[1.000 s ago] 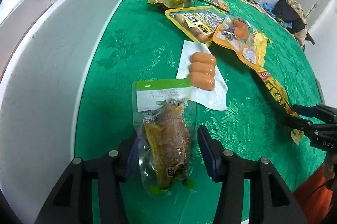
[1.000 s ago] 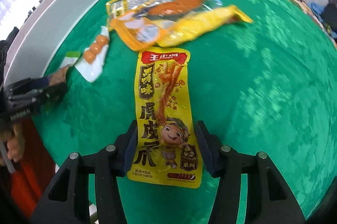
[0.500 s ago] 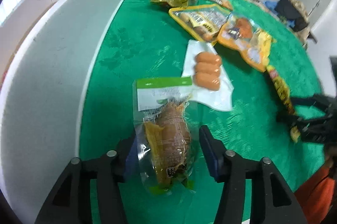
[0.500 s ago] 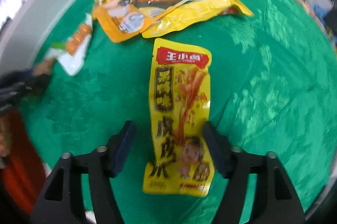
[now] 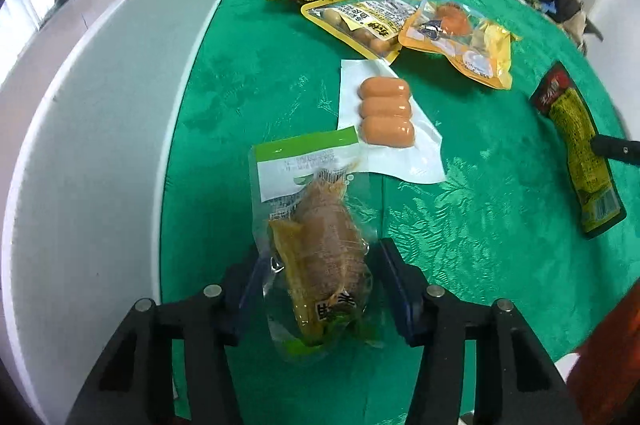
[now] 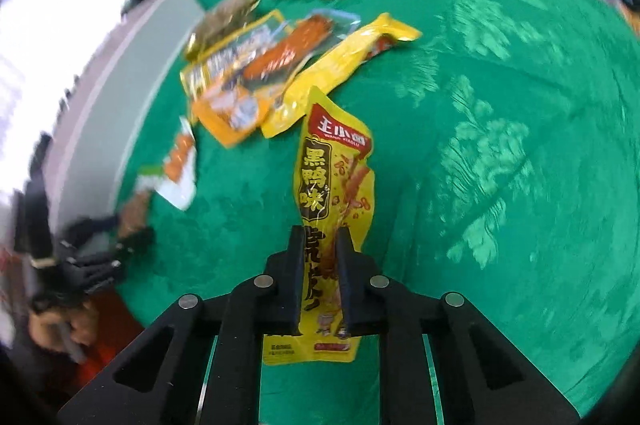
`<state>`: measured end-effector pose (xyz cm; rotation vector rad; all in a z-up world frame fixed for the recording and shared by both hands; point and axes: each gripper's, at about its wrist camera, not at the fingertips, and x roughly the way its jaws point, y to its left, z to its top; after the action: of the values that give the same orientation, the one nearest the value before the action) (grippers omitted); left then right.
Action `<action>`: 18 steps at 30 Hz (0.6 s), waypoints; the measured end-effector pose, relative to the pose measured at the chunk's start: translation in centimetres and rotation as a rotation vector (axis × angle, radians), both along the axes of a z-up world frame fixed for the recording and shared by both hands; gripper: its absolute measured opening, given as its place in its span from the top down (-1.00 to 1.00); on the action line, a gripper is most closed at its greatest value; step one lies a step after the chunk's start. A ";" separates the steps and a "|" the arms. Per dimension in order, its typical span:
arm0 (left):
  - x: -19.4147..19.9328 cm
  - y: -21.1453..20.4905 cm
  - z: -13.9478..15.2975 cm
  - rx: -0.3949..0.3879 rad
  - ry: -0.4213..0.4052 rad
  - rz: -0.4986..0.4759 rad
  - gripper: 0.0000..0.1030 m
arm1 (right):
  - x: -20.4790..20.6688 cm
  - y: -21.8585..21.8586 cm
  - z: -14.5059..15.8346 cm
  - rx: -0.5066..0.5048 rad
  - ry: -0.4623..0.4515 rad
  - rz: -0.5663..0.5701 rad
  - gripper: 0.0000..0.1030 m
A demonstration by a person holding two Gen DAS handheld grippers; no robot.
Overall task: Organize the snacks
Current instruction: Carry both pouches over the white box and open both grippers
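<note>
Both grippers on snack packs, green bench.
Right gripper jaws clamped on yellow pouch, frame centre; left gripper jaws closing around clear pack, lower centre.

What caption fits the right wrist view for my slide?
Right gripper pinches a long yellow snack pouch above the green tablecloth.

Green patterned tablecloth; white sausage pack lying at centre, yellow pouches at one o'clock, white board at nine.
</note>
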<state>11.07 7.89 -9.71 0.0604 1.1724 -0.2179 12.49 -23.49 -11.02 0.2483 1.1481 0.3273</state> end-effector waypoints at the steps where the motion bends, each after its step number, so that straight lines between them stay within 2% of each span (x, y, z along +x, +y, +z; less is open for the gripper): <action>1: -0.1 0.2 0.1 -0.020 -0.003 -0.002 0.00 | -0.2 -0.2 0.2 0.042 -0.002 -0.022 0.91; 2: -0.3 0.4 0.3 -0.052 -0.013 -0.004 0.04 | -0.4 -0.7 0.6 0.080 0.000 -0.044 0.91; 3: -0.5 0.6 0.5 -0.072 -0.032 -0.003 0.27 | -0.5 -1.9 0.7 0.138 0.003 -0.073 0.91; 4: -0.7 0.9 0.8 -0.099 -0.037 -0.007 0.30 | -1.0 -2.3 0.9 0.167 0.003 -0.085 0.91; 5: -0.6 1.1 0.9 -0.124 -0.035 -0.003 0.41 | -1.2 -3.1 1.0 0.213 0.004 -0.106 0.91; 8: -0.4 1.1 1.1 -0.150 -0.029 0.008 0.44 | -1.4 -5.2 1.0 0.325 0.016 -0.160 0.91; 9: -0.3 1.0 1.1 -0.150 -0.032 0.008 0.44 | -1.5 -5.5 1.1 0.319 0.016 -0.171 0.84; 10: -0.3 0.9 1.1 -0.151 -0.032 0.011 0.44 | -1.3 -5.4 1.4 0.257 0.004 -0.172 0.79; 11: -0.3 0.8 1.1 -0.149 -0.034 0.012 0.44 | -1.1 -4.8 1.8 0.146 -0.019 -0.158 0.63; 12: -0.5 0.9 1.0 -0.142 -0.037 0.009 0.44 | -1.1 -4.1 1.9 0.082 -0.019 -0.138 -0.04; 13: -0.5 0.8 1.0 -0.133 -0.040 0.002 0.43 | -1.0 -2.8 1.7 0.024 -0.001 -0.107 -0.32; 14: -0.6 0.7 1.0 -0.121 -0.042 -0.005 0.41 | -0.9 -1.9 1.5 -0.005 0.002 -0.093 -0.38; 16: -0.1 0.6 1.2 -0.105 -0.039 -0.006 0.33 | -0.4 0.9 0.8 -0.068 0.006 -0.028 -0.39; 17: -0.2 0.7 1.2 -0.098 -0.037 -0.003 0.13 | -0.2 2.0 0.3 -0.078 0.009 -0.011 -0.38; 18: -0.3 0.9 1.4 -0.098 -0.039 0.002 -0.22 | 0.2 3.2 -0.5 -0.087 0.019 -0.004 -0.36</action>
<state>10.78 8.80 -8.29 -0.0220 1.1210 -0.2708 12.68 -20.25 -11.49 0.1781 1.1776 0.2713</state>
